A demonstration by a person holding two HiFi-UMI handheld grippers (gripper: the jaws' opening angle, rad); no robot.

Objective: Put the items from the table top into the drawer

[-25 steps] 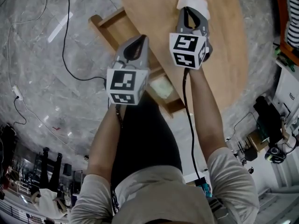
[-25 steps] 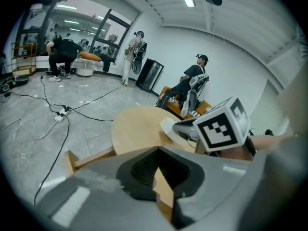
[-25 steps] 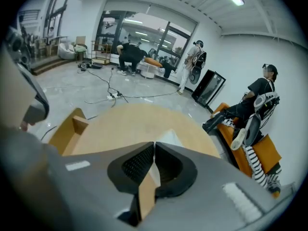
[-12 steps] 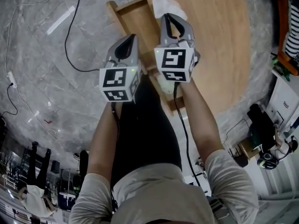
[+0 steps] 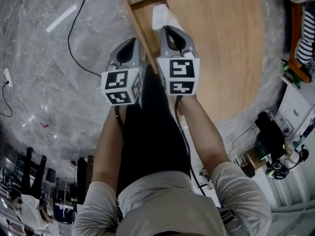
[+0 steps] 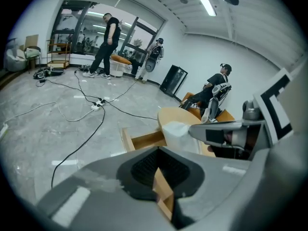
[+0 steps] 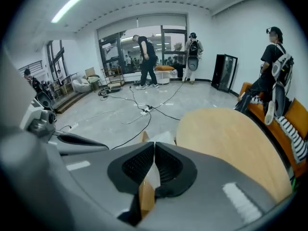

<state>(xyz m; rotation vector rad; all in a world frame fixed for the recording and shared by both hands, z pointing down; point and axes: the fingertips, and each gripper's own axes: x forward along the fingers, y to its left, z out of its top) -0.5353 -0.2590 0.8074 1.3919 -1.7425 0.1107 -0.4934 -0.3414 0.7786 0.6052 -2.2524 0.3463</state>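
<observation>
A white thing point(image 5: 161, 15) is pinched in the right gripper's point(image 5: 168, 29) nearly closed jaws, at 12 o'clock by the drawer point(image 5: 141, 10). The left gripper's point(image 5: 129, 43) jaws are pressed together, empty

From here, the open drawer point(image 5: 147, 8) shows bare wood left of the white packet point(image 5: 160, 16) in my right hand-held gripper point(image 5: 169, 31). Its side rail point(image 5: 134, 18) runs between that and my left hand-held gripper point(image 5: 129, 42). The bench point(image 5: 221, 43) edge closes the right side, and a floor cable point(image 5: 69, 36) lies to the left.
</observation>
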